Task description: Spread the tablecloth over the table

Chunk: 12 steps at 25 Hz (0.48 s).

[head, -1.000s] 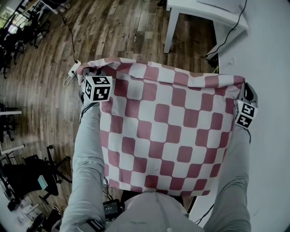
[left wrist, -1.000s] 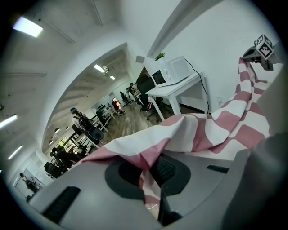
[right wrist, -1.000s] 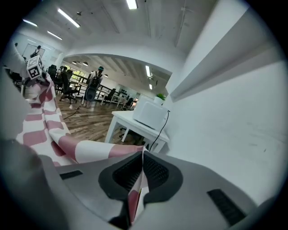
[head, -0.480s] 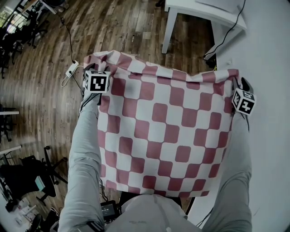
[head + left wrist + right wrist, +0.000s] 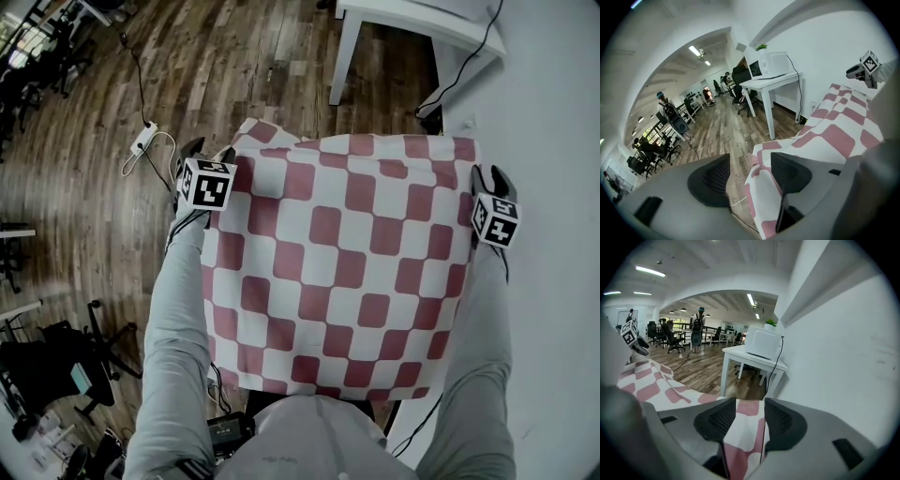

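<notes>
The checked tablecloth (image 5: 347, 272) is seen laid out flat, the counter beneath it being hidden, and its far edge runs across from one gripper to the other. Its far left corner lies between the opening jaws of the left gripper (image 5: 750, 176), nearer the right-hand one. Its far right corner lies loose between the opening jaws of the right gripper (image 5: 751, 418). Neither corner is pinched.

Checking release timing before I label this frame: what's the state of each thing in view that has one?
tablecloth, spread out flat, far left corner slightly rumpled
left gripper, jaws opening, cloth corner between them, gap showing at the left pad
right gripper, jaws opening, cloth edge between them
power strip, lying on the wood floor, cable attached
</notes>
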Motion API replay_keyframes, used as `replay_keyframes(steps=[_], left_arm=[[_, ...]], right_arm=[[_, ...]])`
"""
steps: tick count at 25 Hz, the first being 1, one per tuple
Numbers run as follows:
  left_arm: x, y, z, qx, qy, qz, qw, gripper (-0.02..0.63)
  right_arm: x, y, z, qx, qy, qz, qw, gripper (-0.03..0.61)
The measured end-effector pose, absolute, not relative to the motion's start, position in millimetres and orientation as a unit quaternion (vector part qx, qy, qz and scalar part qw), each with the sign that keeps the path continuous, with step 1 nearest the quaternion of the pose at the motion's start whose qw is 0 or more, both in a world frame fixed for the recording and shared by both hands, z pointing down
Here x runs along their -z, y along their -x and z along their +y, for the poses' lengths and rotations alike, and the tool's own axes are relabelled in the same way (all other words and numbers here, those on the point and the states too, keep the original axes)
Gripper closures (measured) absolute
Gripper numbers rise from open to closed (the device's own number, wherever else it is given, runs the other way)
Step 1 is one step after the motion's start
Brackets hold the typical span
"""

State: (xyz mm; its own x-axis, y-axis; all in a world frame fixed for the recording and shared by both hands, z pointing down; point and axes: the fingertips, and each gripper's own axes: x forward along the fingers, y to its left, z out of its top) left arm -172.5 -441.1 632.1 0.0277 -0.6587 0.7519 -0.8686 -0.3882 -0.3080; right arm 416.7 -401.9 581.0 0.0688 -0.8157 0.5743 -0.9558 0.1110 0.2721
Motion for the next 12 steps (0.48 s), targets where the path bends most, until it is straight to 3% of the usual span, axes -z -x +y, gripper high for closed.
replay_keyframes(steps=[12], left_arm=[[-576, 124, -349, -0.410, -0.743, -0.518, 0.108, 0.336]], right_arm=[[-558, -362, -277, -0.124, -0.610, -0.715, 0.317, 0.403]])
